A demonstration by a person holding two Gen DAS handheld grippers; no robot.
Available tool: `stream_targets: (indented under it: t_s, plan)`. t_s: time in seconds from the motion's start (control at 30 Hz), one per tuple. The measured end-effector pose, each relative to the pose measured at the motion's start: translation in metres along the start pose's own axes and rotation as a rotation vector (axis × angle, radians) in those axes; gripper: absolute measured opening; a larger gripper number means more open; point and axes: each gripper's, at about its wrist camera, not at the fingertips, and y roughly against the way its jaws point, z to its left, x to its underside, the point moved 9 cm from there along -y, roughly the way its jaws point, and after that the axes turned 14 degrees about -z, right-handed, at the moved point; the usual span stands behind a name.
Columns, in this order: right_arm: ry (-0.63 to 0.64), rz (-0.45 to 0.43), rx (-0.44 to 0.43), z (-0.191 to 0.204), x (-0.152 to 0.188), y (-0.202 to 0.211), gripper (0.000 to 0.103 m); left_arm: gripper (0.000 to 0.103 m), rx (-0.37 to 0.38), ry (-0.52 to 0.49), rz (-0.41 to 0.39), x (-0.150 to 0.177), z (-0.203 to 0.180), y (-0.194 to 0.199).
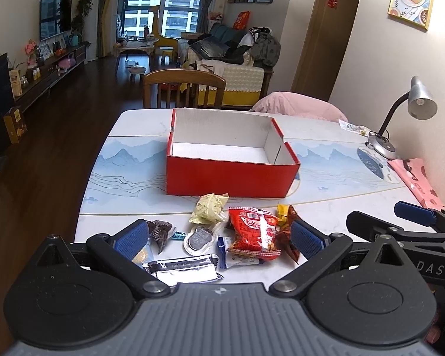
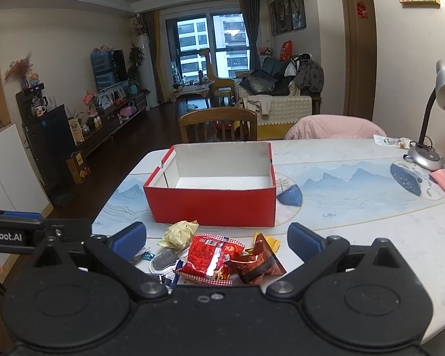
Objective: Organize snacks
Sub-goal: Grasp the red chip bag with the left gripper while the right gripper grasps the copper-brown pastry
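From the left wrist, a red cardboard box (image 1: pixel 233 175) is seen standing empty on the bench (image 1: pixel 127 184). The snack packets (image 1: pixel 253 233) are heaped just before it. The left gripper (image 1: pixel 219 235) is spread wide, nothing held.

From the right wrist, the box (image 2: pixel 210 204) is again seen empty. The right gripper (image 2: pixel 218 241) is spread wide above the packets (image 2: pixel 212 259), its fingers (image 2: pixel 304 241) grasping nothing.

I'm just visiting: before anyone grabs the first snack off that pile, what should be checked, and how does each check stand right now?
1. Left tongs open and holding nothing: ok.
2. Right tongs open and holding nothing: ok.
3. Red box open on top, floor bare: ok.
4. Snacks within reach: red packet lies between the right tongs' fingers: ok.
5. Packets separate enough to grip one: they overlap, not ok.
6. Packets sealed: cannot tell.
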Motion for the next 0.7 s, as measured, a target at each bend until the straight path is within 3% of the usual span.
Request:
stream_targets:
  t_s: [0.3, 0.47, 0.7]
  plan:
    - [-0.065, 0.115, 0.026, -0.033, 0.017, -0.040, 0.102, 0.103, -0.072, 0.044, 0.060, 0.006, 0.029, -0.039]
    - [-0.150, 0.225, 0.061, -0.060, 0.040, -0.061, 0.098, 0.103, -0.097, 0.091, 0.090, 0.011, 0.041, -0.055]
    - [-0.286, 0.354, 0.086, -0.084, 0.070, -0.101, 0.093, 0.103, -0.092, 0.051, 0.125, 0.019, 0.021, -0.071]
